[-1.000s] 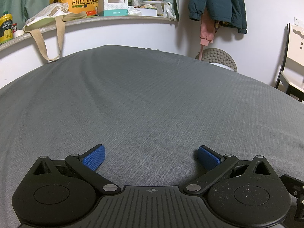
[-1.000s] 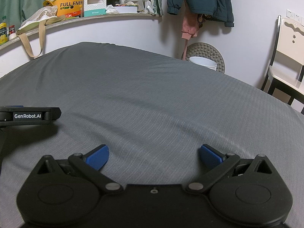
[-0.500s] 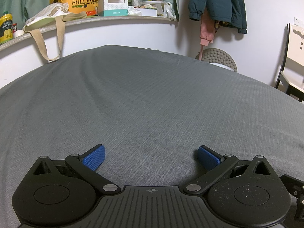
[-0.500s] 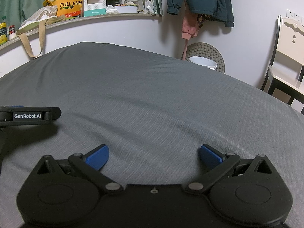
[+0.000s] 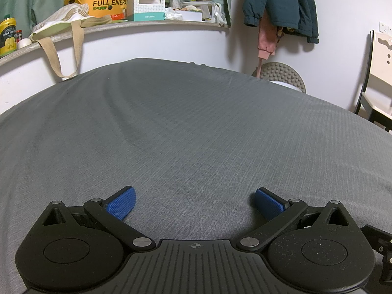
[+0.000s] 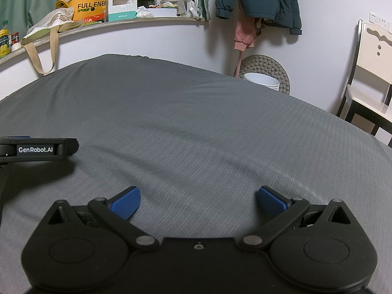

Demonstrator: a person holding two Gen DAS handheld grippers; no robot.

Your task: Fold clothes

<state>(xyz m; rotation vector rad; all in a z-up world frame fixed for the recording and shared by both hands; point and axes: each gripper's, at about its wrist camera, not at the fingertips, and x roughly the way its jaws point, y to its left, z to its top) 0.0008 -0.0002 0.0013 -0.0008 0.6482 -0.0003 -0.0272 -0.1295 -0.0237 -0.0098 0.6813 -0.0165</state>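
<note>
The grey bed (image 5: pixel 196 127) fills the middle of both views with no garment on it, so folding looks not yet begun and the next move calls for getting clothes onto it; the only clothes visible are the green jacket (image 5: pixel 279 2) and a pink piece (image 5: pixel 265 41) hanging on the wall at upper right. Along the upper left a cluttered shelf (image 5: pixel 137 25) holds a tote (image 5: pixel 61 22) and a yellow box (image 5: pixel 107 3), a chair (image 6: pixel 370 68) stands at the right edge, and nothing blocks the bed. At the bottom of each view the left gripper (image 5: pixel 194 202) and right gripper (image 6: pixel 198 201) sit side by side with jaws spread wide, holding nothing.
</note>
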